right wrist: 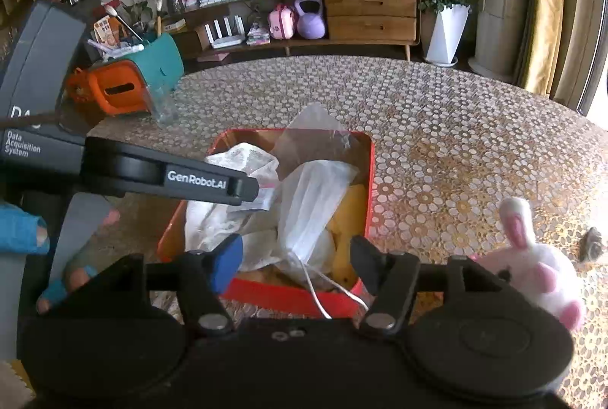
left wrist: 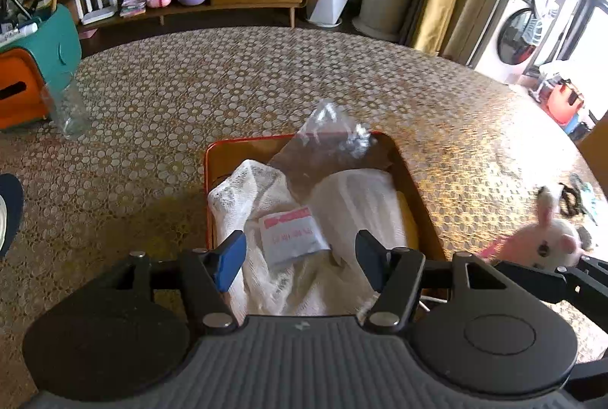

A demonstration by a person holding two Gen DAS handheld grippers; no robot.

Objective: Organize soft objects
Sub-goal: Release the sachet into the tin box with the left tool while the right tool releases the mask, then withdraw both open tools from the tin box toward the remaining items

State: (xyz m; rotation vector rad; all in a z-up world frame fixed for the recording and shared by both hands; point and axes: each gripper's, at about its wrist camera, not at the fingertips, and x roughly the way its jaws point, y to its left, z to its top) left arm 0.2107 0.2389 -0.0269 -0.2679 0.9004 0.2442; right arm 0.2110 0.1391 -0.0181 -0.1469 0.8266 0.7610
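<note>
Though already packed with a white mesh bag [left wrist: 258, 203], a face mask [right wrist: 311, 203], a clear plastic bag [left wrist: 326, 131] and something yellow [right wrist: 347, 219], sits open-topped at the desk's [left wrist: 228, 74] near edge: the red tray [right wrist: 366, 188], gathering softs. Poised over it, left gripper [left wrist: 300, 257], jaws wide, empty. Likewise right gripper [right wrist: 296, 257], spread, holding nothing. Left out toward the right edge, a pink-and-white plush bunny [right wrist: 532, 268], probably next.

Left gripper [left wrist: 300, 262], right gripper [right wrist: 296, 264]: jaws apart.

Red tray [right wrist: 363, 158] — white mesh bag [left wrist: 243, 196], pink-and-white plush bunny [right wrist: 532, 268].
</note>
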